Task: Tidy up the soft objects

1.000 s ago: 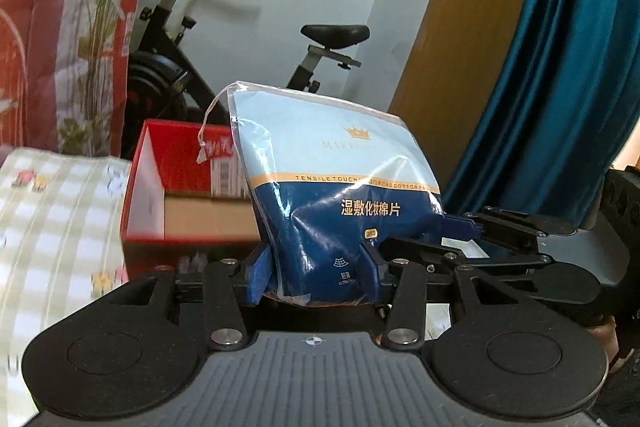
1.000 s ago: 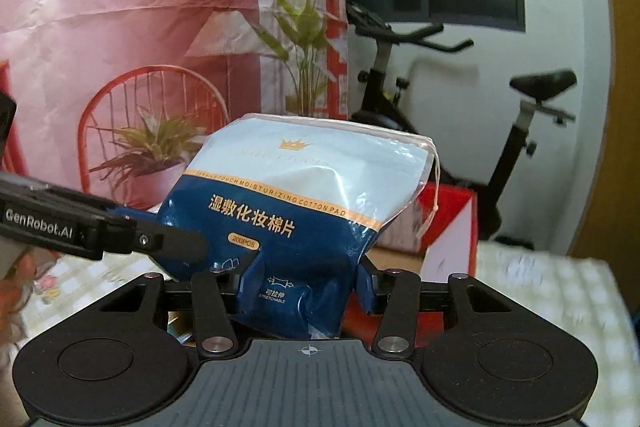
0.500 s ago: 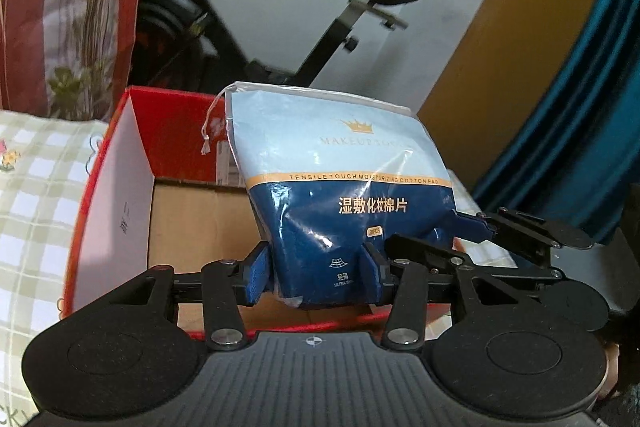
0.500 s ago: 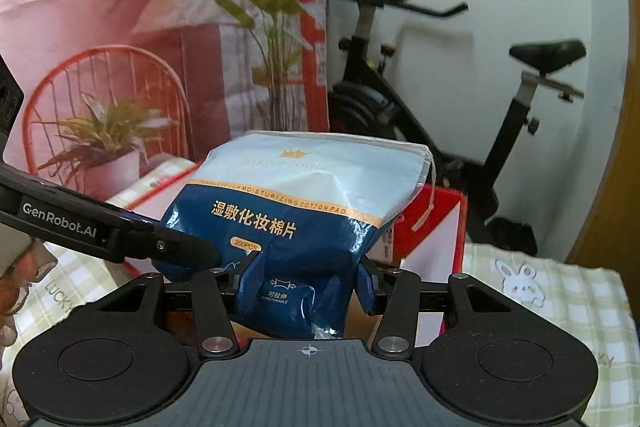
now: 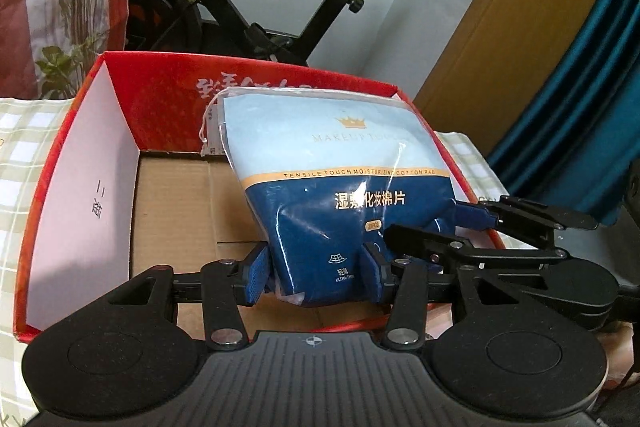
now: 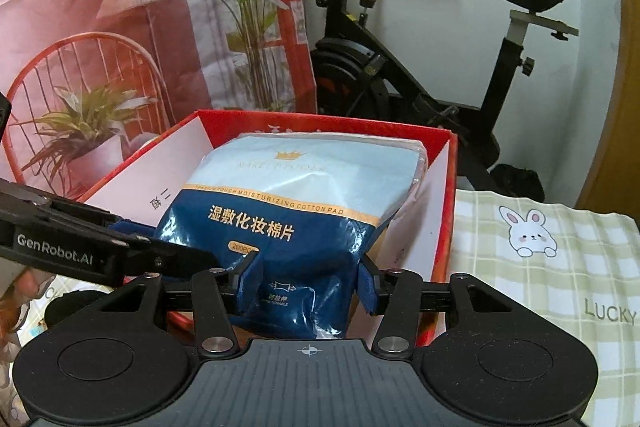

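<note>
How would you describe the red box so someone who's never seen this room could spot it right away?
Start at the black exercise bike against the white wall. In front of it, on the green checked cloth, sits the open red box. Its white inner walls and bare cardboard floor set it apart, with a blue cotton pad bag over it.

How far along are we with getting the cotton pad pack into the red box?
Done: the cotton pad pack is over the open red box. In hand: left tool and right tool both grip its lower end. Left: lower it onto the cardboard floor and release. No other items show inside.
</note>
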The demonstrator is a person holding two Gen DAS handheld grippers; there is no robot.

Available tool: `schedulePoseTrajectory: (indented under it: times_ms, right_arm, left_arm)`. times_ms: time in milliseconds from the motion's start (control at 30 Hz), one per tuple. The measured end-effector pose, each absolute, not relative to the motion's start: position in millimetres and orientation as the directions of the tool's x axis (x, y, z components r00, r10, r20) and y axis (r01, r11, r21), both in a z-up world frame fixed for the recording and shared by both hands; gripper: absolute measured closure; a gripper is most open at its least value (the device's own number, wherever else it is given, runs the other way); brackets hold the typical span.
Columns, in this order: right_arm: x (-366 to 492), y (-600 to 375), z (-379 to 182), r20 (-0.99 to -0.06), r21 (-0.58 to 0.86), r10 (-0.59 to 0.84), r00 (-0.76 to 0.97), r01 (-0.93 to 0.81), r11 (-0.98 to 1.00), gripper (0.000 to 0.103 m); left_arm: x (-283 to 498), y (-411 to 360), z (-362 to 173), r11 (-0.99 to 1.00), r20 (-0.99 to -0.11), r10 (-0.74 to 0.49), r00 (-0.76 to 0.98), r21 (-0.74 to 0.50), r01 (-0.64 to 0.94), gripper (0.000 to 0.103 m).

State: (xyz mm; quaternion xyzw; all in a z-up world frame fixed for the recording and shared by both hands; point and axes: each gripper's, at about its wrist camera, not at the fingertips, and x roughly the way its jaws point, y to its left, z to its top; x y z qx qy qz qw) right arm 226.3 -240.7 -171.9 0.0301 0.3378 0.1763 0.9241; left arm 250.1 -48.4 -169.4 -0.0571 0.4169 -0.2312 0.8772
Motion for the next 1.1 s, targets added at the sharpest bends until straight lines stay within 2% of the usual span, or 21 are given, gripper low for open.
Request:
schedulePoseTrajectory:
  times_ms: [133, 200, 267, 400, 633, 1100]
  right_arm:
    - [227.6, -240.7, -173.8, -0.63, 0.162, 0.324, 0.706, -0.288, 0.944, 0.056]
    - [226.5, -240.9, -172.9, -0.628, 0.155, 0.313, 0.712, -0.28, 0.947, 0.055]
    - [225.6, -241.4, -171.2, -0.626, 0.15, 0.306, 0.717, -0.274, 0.95, 0.05]
    - [220.5, -241.5, -166.9, -0.621, 0.137, 0.296, 0.725, -0.271, 0.953, 0.05]
    - [195.8, -237.8, -150.7, -0.577, 0.129, 0.311, 0.755, -0.292, 0.948, 0.05]
    - [122.7, -216.3, -137.5, -0.507, 0.112, 0.325, 0.798, -0.313, 0.943, 0.05]
  left_arm:
    - [252.9, -49.5, -171.6, 0.894, -0.717, -0.435, 0.544, -0.273, 0.354, 0.048]
    - [251.3, -50.1, -170.8, 0.906, -0.722, -0.407, 0.56, -0.24, 0.349, 0.036]
    - [249.6, -49.8, -169.4, 0.91, -0.717, -0.4, 0.571, -0.234, 0.344, 0.034]
    - [244.6, -46.1, -162.9, 0.912, -0.703, -0.398, 0.589, -0.232, 0.339, 0.034]
    - [210.6, -39.5, -141.3, 0.923, -0.661, -0.362, 0.657, -0.155, 0.353, 0.034]
    - [147.2, 12.5, -135.5, 0.937, -0.627, -0.338, 0.702, -0.158, 0.31, 0.035]
